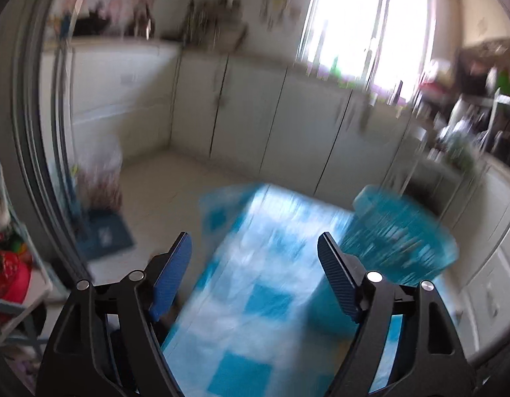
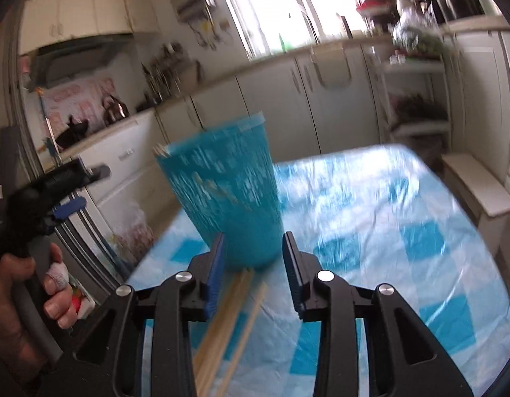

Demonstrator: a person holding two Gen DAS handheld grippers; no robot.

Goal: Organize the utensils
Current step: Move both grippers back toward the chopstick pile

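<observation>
**Both grippers empty over the checkered worktop**

Blurry shots. The blue cup (image 2: 221, 195) stands on the worktop (image 2: 370, 231), chopsticks (image 2: 228, 311) lying at its base. The right gripper (image 2: 254, 271) is spread apart over them, the left gripper (image 1: 255, 264) gapes wide, holding nothing.

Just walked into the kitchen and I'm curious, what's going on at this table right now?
A person holds a two-finger gripper in each hand over a table with a blue-and-white checked cloth. A blue perforated utensil holder stands on it, with wooden chopsticks lying on the cloth just below the right gripper. Both the right and the left gripper are open and hold nothing. The pictures are motion-blurred, so finer detail is unclear.
</observation>
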